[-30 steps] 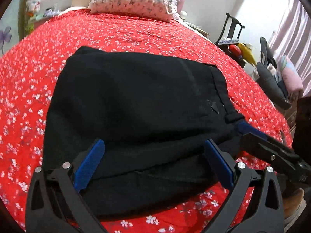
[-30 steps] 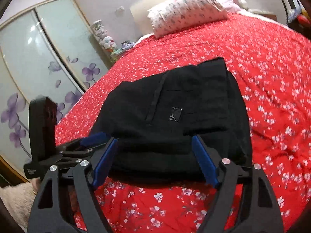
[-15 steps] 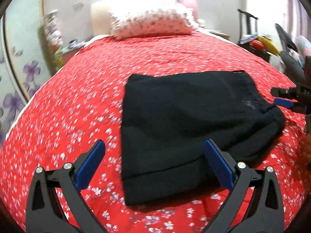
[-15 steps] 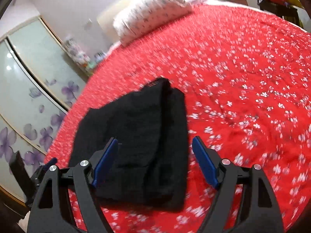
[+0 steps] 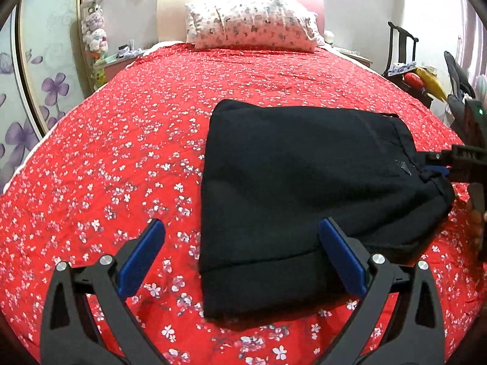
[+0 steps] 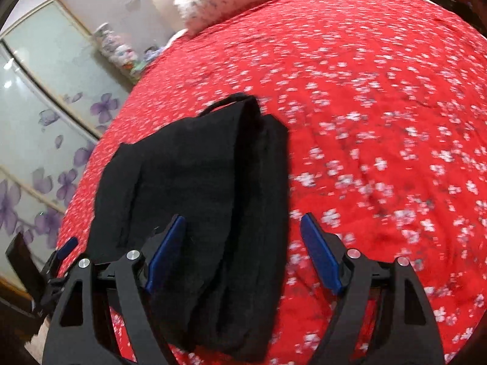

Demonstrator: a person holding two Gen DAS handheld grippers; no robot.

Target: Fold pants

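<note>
The black pants (image 5: 304, 188) lie folded into a compact stack on the red flowered bedspread (image 5: 127, 152). My left gripper (image 5: 240, 261) is open and empty, above the stack's near left edge. My right gripper (image 6: 243, 255) is open and empty, just above the near end of the pants (image 6: 197, 197). In the left wrist view the right gripper (image 5: 438, 164) reaches in from the right at the waistband edge. In the right wrist view the left gripper (image 6: 61, 252) shows at the far left.
A flowered pillow (image 5: 249, 27) lies at the head of the bed. A wardrobe with purple flower panels (image 6: 45, 121) stands on the left. A dark chair with clothes (image 5: 411, 70) stands at the right. The bed's near edge is just below both grippers.
Both grippers have pulled back from the pants and spread apart. The left view has swung left, the right view right. The pants stay folded on the bed.
</note>
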